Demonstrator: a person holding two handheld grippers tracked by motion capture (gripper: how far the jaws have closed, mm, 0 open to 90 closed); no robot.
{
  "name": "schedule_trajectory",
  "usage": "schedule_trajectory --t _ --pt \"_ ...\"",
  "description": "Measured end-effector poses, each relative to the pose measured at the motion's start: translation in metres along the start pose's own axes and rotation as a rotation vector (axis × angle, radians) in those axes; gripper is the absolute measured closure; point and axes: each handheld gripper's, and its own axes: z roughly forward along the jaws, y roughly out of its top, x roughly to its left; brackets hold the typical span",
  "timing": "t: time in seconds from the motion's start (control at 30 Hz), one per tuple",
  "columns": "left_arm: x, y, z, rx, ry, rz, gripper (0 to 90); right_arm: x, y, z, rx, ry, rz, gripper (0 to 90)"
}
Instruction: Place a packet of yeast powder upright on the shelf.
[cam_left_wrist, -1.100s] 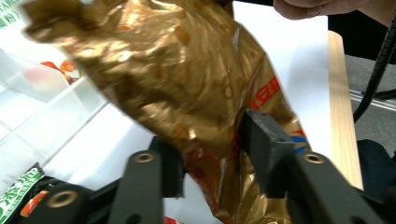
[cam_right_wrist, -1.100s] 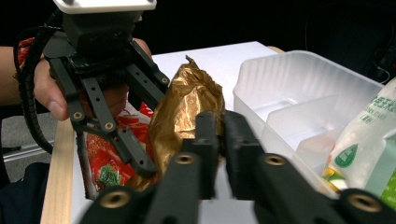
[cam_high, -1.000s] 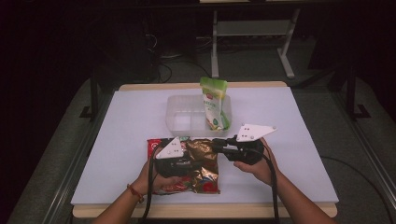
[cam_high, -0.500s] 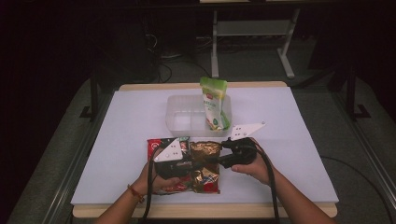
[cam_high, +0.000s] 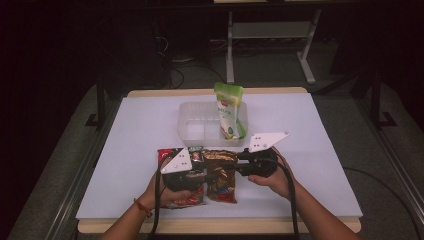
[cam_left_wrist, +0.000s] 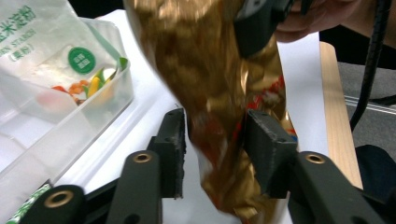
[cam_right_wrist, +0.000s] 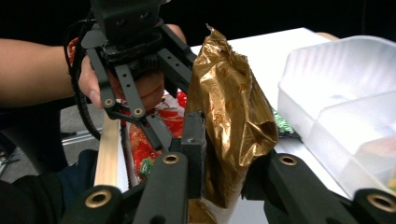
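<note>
White-topped table (cam_high: 125, 150) with wooden edge, clear plastic tub (cam_high: 200, 131) toward the back, red snack packet (cam_high: 192, 197) near the front

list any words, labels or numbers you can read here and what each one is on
"STARCH", with the letters before it cut off by the picture's edge, beneath large green Chinese characters: on the white and green plastic pouch standing in the clear plastic container.
Round green badge on that pouch: print too small to read.
Crinkled gold foil snack bag: print blurred, unreadable.
Red snack bag: print too small to read.
</note>
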Motion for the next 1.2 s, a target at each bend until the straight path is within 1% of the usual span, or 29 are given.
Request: schedule_trajectory --t 0.07,0.1,0.13,0.17,0.23,0.37,0.4,0.43,0.5,0.57,0.63,0.7,0.77,0.87,0.97,1.0,1.03,1.07,1.1,1.17,1.2 --pt "0.000 0.000 -0.003 0.001 0.018 0.000 53.9 0.001 0.002 -0.003 -0.007 -0.015 -0.013 76.9" --pt "0.000 0.001 -0.005 -0.002 0.023 0.003 53.0 0.002 0.002 -0.005 -0.011 -0.023 -0.016 77.2" --pt "0.000 0.001 -0.007 -0.004 0.025 0.002 51.1 0.002 0.003 -0.006 -0.013 -0.020 -0.014 77.5" --pt "0.000 0.002 -0.011 -0.008 0.035 0.001 49.7 0.003 0.004 -0.007 -0.012 -0.030 -0.018 77.7" --pt "-0.002 0.003 -0.017 -0.006 0.064 0.014 44.6 0.004 0.005 -0.009 -0.010 -0.055 -0.026 78.3" --pt "-0.005 0.002 -0.032 -0.008 0.129 0.017 33.5 0.005 0.008 -0.013 -0.024 -0.090 -0.035 79.0" --pt "-0.004 0.000 -0.037 0.000 0.149 0.019 31.3 0.006 0.009 -0.014 -0.027 -0.099 -0.037 79.0" --pt "-0.005 -0.002 -0.041 -0.002 0.159 0.014 29.8 0.007 0.010 -0.015 -0.031 -0.111 -0.036 79.2" --pt "-0.004 -0.008 -0.052 0.009 0.193 0.018 28.8 0.007 0.011 -0.017 -0.042 -0.127 -0.036 79.2" --pt "-0.002 -0.014 -0.062 0.032 0.232 0.024 27.5 0.008 0.012 -0.018 -0.051 -0.151 -0.032 79.2" --pt "-0.001 -0.021 -0.073 0.032 0.258 0.005 26.9 0.009 0.013 -0.019 -0.057 -0.182 -0.037 79.3" --pt "0.001 -0.028 -0.084 0.041 0.291 -0.003 26.6 0.009 0.014 -0.020 -0.064 -0.202 -0.029 79.4" --pt "0.003 -0.036 -0.094 0.042 0.313 -0.022 26.4 0.009 0.015 -0.021 -0.073 -0.220 -0.026 79.4" --pt "0.005 -0.050 -0.105 0.057 0.349 -0.038 26.0 0.010 0.017 -0.022 -0.083 -0.252 -0.035 79.5" --pt "0.007 -0.064 -0.113 0.071 0.383 -0.059 25.8 0.012 0.020 -0.023 -0.089 -0.284 -0.044 79.7" --pt "0.007 -0.068 -0.114 0.067 0.393 -0.068 25.6 0.012 0.021 -0.024 -0.093 -0.288 -0.043 79.8" --pt "0.008 -0.072 -0.116 0.074 0.406 -0.069 25.5 0.012 0.022 -0.024 -0.100 -0.295 -0.044 79.8" --pt "0.010 -0.076 -0.118 0.073 0.410 -0.075 25.3 0.011 0.023 -0.025 -0.106 -0.303 -0.044 79.8" --pt "0.011 -0.079 -0.119 0.067 0.407 -0.093 24.9 0.011 0.025 -0.025 -0.109 -0.309 -0.049 79.9" --pt "0.013 -0.085 -0.121 0.080 0.424 -0.098 24.6 0.010 0.028 -0.024 -0.116 -0.327 -0.057 80.0" --pt "0.014 -0.088 -0.121 0.078 0.421 -0.110 24.5 0.009 0.029 -0.023 -0.119 -0.332 -0.062 80.0"
